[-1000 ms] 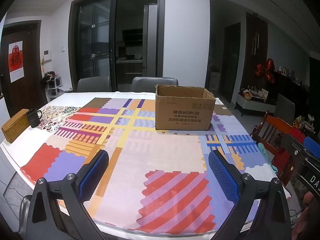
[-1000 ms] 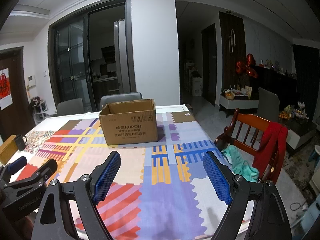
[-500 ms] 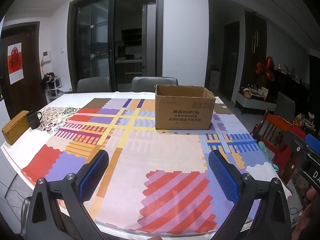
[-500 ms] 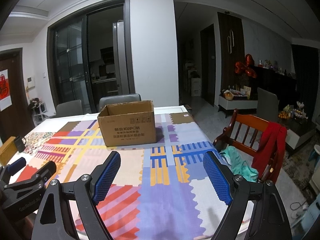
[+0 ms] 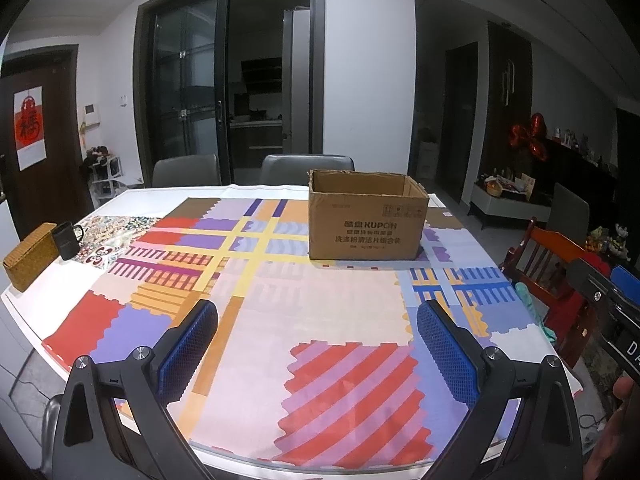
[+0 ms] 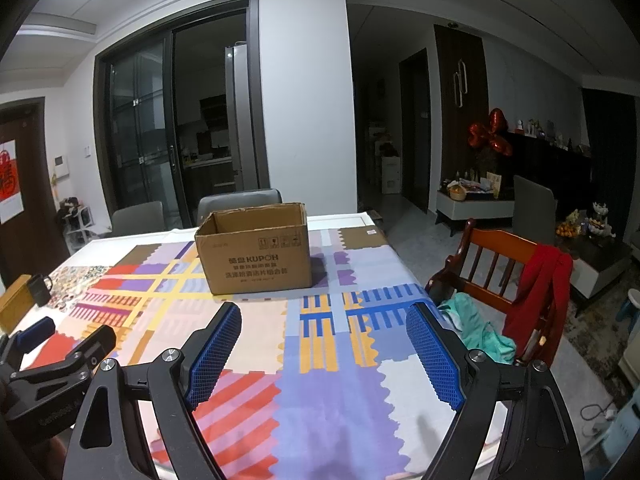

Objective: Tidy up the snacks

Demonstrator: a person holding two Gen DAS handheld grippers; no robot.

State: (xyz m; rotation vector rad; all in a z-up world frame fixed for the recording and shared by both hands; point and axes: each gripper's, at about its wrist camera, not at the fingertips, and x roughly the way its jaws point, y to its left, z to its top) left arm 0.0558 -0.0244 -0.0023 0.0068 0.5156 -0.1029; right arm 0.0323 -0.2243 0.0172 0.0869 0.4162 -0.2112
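Showing spread, empty jaws, only the right view catches the red garment (image 6: 540, 292) beyond the cardboard box (image 6: 256, 256).

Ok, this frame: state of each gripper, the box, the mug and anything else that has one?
left gripper: open, holding nothing
right gripper: open, holding nothing
cardboard box: upright on the patterned tablecloth, top open, contents not visible
black mug: upright beside the woven box
red garment: draped over the wooden chair

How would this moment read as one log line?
left gripper: open, empty | right gripper: open, empty | cardboard box: open, on table | snacks: none visible
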